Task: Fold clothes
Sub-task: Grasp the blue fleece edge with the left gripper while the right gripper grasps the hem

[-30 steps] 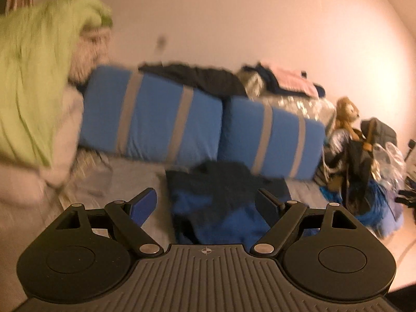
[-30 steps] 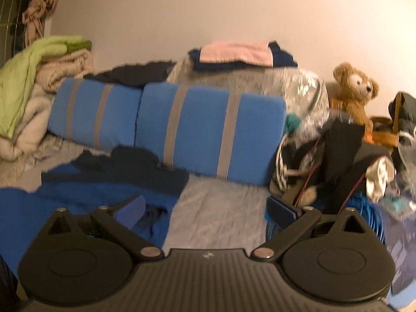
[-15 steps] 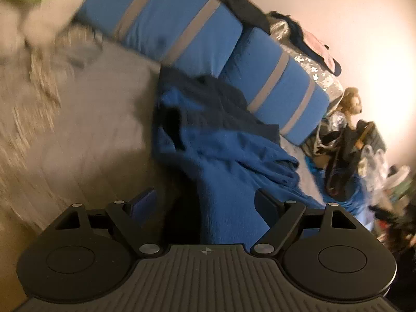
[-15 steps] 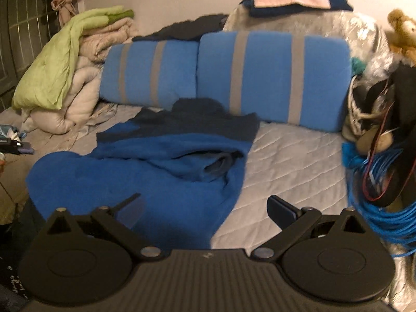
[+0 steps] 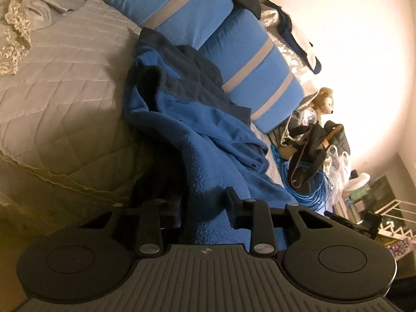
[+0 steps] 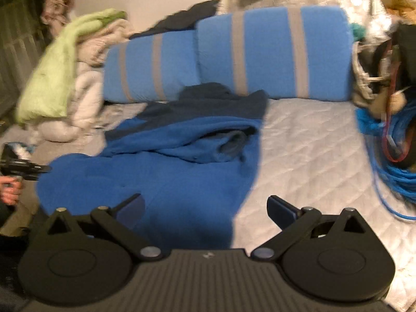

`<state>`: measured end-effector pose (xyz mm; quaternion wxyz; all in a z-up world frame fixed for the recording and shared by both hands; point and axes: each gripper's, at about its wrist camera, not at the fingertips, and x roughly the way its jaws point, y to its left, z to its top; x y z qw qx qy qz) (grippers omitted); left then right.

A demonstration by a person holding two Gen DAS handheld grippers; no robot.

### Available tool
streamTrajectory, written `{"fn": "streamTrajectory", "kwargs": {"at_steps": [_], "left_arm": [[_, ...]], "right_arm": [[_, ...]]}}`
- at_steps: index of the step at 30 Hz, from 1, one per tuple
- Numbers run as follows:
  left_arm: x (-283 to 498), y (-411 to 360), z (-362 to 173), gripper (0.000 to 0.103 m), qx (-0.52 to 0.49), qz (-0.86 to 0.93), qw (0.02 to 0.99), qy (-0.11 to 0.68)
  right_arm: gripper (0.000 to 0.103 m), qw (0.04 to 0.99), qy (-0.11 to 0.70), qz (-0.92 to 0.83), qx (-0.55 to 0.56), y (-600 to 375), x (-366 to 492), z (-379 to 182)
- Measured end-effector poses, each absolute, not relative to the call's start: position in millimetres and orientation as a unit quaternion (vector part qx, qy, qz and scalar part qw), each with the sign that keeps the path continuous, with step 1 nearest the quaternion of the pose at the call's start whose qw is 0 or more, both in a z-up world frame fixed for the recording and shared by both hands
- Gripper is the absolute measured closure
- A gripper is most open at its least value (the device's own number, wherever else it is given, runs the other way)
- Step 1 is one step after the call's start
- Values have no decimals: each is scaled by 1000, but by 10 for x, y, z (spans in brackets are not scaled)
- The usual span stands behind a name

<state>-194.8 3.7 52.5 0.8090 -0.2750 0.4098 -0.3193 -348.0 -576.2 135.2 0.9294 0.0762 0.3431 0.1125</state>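
Both fingers of the left gripper [image 5: 205, 205] are drawing together on the near edge of the blue fleece garment [image 5: 205, 135], a fold of which bulges up between them; whether the pads already press on the cloth cannot be told. Those of the right gripper [image 6: 205, 208] stand wide apart with nothing held, above the garment's near right edge, one finger over the fleece and the other over bare bedding.

That garment lies crumpled on the grey quilted bed cover [image 6: 306, 145], left of its middle. Its near part is spread flat to the bed's near edge, a rumpled fold runs across its middle, and a darker navy part [image 6: 208, 104] lies at the far end, against two blue bolsters with grey stripes [image 6: 270, 52] along the wall.

At the far left, a light green blanket [image 6: 54, 72] is draped over a heap of pale bedding. On the right side a coil of blue cable [image 6: 390, 161] lies by dark bags and straps, and a tan teddy bear [image 5: 323, 98] sits beyond them. At the left edge of the right wrist view, a hand [image 6: 10, 187] clasps a dark handle.
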Motion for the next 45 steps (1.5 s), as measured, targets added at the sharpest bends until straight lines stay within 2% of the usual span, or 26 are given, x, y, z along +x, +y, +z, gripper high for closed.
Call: {"fn": "streamTrajectory", "kwargs": {"at_steps": [6, 16, 23, 28, 31, 32, 34, 35, 36, 37, 38, 45], "left_arm": [[-1938, -16, 561, 71, -268, -316, 810, 415], [-1902, -21, 552, 72, -273, -312, 810, 414], [-1897, -32, 555, 72, -275, -309, 811, 414], [-1901, -11, 535, 73, -282, -307, 810, 412], [-1912, 14, 532, 80, -291, -305, 809, 409], [-1921, 20, 542, 85, -294, -306, 809, 406], [-1942, 30, 570, 87, -298, -306, 811, 399], [-1960, 28, 598, 88, -297, -305, 815, 394], [-1978, 23, 630, 89, -295, -304, 819, 388], [-1997, 15, 669, 90, -291, -304, 822, 383], [-2016, 7, 708, 90, -288, -304, 826, 377], [-2086, -32, 917, 94, -273, -290, 847, 352]], "right_arm": [[0, 928, 352, 94, 78, -5829, -3468, 1196], [0, 897, 380, 101, 200, -6076, -3444, 664], [3, 859, 365, 183, 308, -6122, -3470, 216], [19, 838, 350, 205, 365, -6138, -3472, -10], [35, 828, 346, 208, 389, -6153, -3471, -122], [44, 825, 346, 208, 395, -6154, -3469, -149], [59, 819, 345, 213, 407, -6158, -3473, -187], [72, 815, 344, 216, 412, -6159, -3477, -195], [82, 814, 343, 217, 415, -6159, -3486, -188], [85, 815, 343, 216, 414, -6158, -3498, -168], [93, 817, 341, 214, 413, -6157, -3512, -137], [97, 845, 315, 177, 394, -6192, -3652, 295]]}}
